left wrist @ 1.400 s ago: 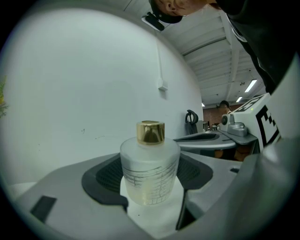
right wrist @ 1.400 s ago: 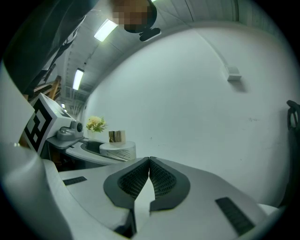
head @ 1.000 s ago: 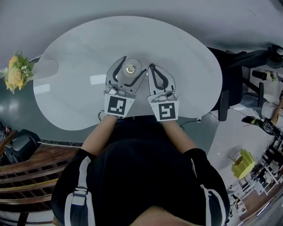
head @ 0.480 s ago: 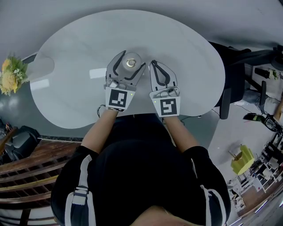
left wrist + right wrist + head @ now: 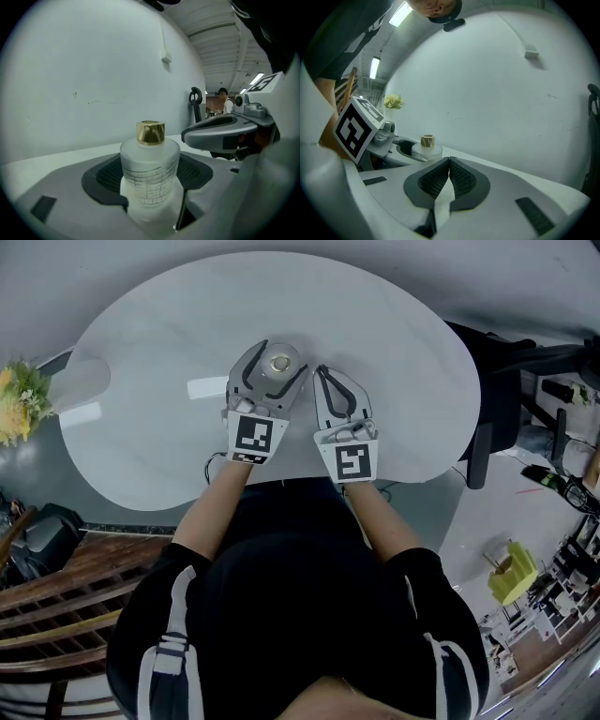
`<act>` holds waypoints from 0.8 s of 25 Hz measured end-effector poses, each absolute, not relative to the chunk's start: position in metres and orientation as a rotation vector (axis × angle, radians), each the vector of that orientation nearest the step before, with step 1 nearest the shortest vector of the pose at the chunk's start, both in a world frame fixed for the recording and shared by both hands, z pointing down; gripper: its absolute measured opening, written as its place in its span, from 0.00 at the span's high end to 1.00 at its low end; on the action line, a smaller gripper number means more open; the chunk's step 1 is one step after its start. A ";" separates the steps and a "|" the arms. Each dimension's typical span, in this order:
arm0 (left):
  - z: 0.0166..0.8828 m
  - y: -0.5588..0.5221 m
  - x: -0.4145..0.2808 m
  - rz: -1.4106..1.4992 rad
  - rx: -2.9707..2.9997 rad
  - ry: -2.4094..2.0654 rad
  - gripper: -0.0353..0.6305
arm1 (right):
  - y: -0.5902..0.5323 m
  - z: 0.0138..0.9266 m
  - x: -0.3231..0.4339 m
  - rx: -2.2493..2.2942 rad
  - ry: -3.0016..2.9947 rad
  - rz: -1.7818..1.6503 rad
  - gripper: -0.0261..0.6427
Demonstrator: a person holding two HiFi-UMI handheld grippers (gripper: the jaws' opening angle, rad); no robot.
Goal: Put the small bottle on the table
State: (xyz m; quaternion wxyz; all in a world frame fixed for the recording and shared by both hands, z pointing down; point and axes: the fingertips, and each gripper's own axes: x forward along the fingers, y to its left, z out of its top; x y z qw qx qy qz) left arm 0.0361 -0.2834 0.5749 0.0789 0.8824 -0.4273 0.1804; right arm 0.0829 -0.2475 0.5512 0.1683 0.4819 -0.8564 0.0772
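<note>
Plainly, the left gripper [image 5: 151,178] is clamped on the small bottle [image 5: 150,161]. Its two dark ribbed pads [image 5: 107,176] press the frosted body from either side, below the shoulder, and the gold cap [image 5: 150,132] stands upright above them. The right gripper [image 5: 449,165] has its jaws pressed together with nothing between them, and it sits just beside the left one. In the head view the bottle is over the middle of the table [image 5: 159,343], a little nearer the near edge than the far one and well away from every rim. Its base is hidden behind the gripper body, so I cannot tell whether it already touches the top.

The step in hand looks like the set-down. To do it well, I judge the bottle should go down straight and upright until the base rests flat. Only then should the jaws part, slowly and evenly, so neither pad drags it sideways. A smooth frosted wall could let it tip if one pad releases first. The left gripper should then back out toward the near edge along its own line. The right gripper is best held off so it does not nudge the bottle.
</note>
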 end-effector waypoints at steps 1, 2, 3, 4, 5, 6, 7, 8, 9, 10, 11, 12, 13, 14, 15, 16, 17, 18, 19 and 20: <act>0.578 -0.284 0.036 0.548 2.638 -1.276 0.45 | -0.247 0.553 0.083 1.370 -2.431 0.224 0.93; 0.581 -0.284 0.036 0.557 2.635 -1.273 0.45 | -0.247 0.555 0.083 1.370 -2.426 0.229 0.93; 0.584 -0.284 0.037 0.565 2.632 -1.270 0.45 | -0.247 0.557 0.083 1.370 -2.422 0.236 0.93; 0.587 -0.285 0.037 0.572 2.629 -1.266 0.45 | -0.247 0.559 0.083 1.371 -2.419 0.241 0.93; 0.589 -0.285 0.037 0.577 2.627 -1.263 0.45 | -0.248 0.560 0.083 1.372 -2.418 0.246 0.93; 0.591 -0.285 0.038 0.581 2.625 -1.260 0.45 | -0.248 0.561 0.083 1.374 -2.418 0.250 0.93; 0.593 -0.286 0.038 0.585 2.622 -1.257 0.45 | -0.248 0.562 0.082 1.376 -2.419 0.254 0.93; 0.596 -0.286 0.038 0.590 2.619 -1.254 0.45 | -0.248 0.564 0.082 1.377 -2.418 0.257 0.93; 0.598 -0.286 0.038 0.595 2.614 -1.251 0.45 | -0.248 0.565 0.082 1.377 -2.416 0.260 0.93; 0.601 -0.286 0.038 0.598 2.609 -1.248 0.45 | -0.248 0.566 0.081 1.377 -2.414 0.262 0.93; 0.603 -0.286 0.037 0.602 2.603 -1.246 0.45 | -0.249 0.567 0.082 1.378 -2.412 0.265 0.93; 0.605 -0.286 0.037 0.606 2.598 -1.245 0.45 | -0.249 0.567 0.082 1.379 -2.411 0.265 0.93; 0.607 -0.286 0.038 0.611 2.593 -1.245 0.45 | -0.250 0.567 0.083 1.380 -2.410 0.265 0.93; 0.609 -0.286 0.038 0.617 2.587 -1.246 0.45 | -0.250 0.566 0.084 1.381 -2.409 0.264 0.93; 0.611 -0.285 0.038 0.624 2.580 -1.248 0.45 | -0.250 0.566 0.085 1.381 -2.409 0.263 0.93; 0.614 -0.284 0.038 0.634 2.573 -1.249 0.45 | -0.250 0.566 0.086 1.382 -2.409 0.263 0.93; 0.617 -0.282 0.037 0.645 2.568 -1.249 0.45 | -0.250 0.566 0.086 1.382 -2.410 0.263 0.93; 0.619 -0.281 0.036 0.652 2.567 -1.250 0.45 | -0.249 0.566 0.086 1.381 -2.410 0.264 0.93; 0.620 -0.281 0.035 0.654 2.571 -1.250 0.45 | -0.249 0.567 0.085 1.381 -2.411 0.266 0.93; 0.620 -0.281 0.035 0.653 2.576 -1.250 0.45 | -0.249 0.567 0.085 1.380 -2.411 0.267 0.93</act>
